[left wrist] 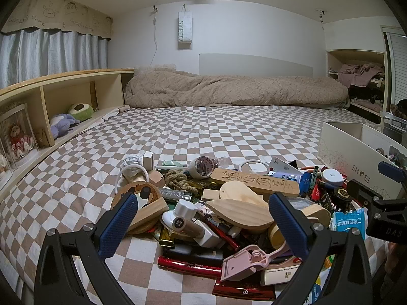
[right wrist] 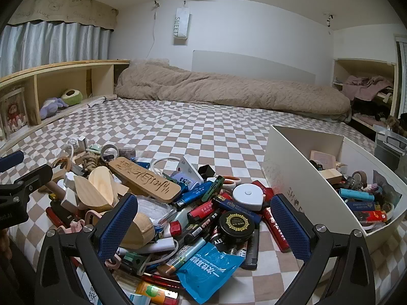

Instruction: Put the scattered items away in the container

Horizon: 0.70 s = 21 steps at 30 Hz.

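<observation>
A heap of scattered items (left wrist: 229, 203) lies on the checked bed sheet: a carved wooden plaque (left wrist: 254, 180), wooden leaf shapes (left wrist: 241, 216), a pink clip (left wrist: 244, 259), a round white tape measure (right wrist: 248, 195), a black tin (right wrist: 236, 223) and a blue packet (right wrist: 211, 267). My left gripper (left wrist: 202, 206) hovers open over the heap's left half, holding nothing. My right gripper (right wrist: 204, 208) is open over the right half, also with nothing in it. The white container (right wrist: 287, 152) stands to the right of the heap, with several items inside.
A rolled beige quilt (left wrist: 229, 89) lies across the far end of the bed. A wooden shelf (left wrist: 63, 86) with plush toys runs along the left side. An open cupboard with clothes (right wrist: 366, 89) stands at the far right. Bare checked sheet (left wrist: 190, 129) stretches between heap and quilt.
</observation>
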Tool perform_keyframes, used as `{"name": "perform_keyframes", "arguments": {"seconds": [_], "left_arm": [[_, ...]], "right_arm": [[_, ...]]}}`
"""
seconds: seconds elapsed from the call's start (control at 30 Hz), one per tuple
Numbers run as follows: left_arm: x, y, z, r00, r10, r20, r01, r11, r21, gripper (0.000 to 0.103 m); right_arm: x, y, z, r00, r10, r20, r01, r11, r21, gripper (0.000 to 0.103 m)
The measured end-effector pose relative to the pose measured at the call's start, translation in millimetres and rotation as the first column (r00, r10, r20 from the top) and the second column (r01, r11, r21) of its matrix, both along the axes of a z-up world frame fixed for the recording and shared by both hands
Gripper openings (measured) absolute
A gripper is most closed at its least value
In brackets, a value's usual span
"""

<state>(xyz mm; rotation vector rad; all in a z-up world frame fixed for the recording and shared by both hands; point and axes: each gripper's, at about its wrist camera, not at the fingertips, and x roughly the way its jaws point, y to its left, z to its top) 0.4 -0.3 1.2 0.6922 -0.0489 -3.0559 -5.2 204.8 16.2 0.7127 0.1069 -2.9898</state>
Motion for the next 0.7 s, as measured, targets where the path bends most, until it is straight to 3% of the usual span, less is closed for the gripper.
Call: {"name": "perform_keyframes", "arguments": {"seconds": [0.7], "left_arm": [[-1.9,-7.4,-6.7,1.000,0.003,0.005,-0.003,0.999,0.032,0.103]], "right_arm": [[-1.3,-2.2,-3.4,1.000,-0.009,0.004,0.009,1.000,0.001,0.103]]}}
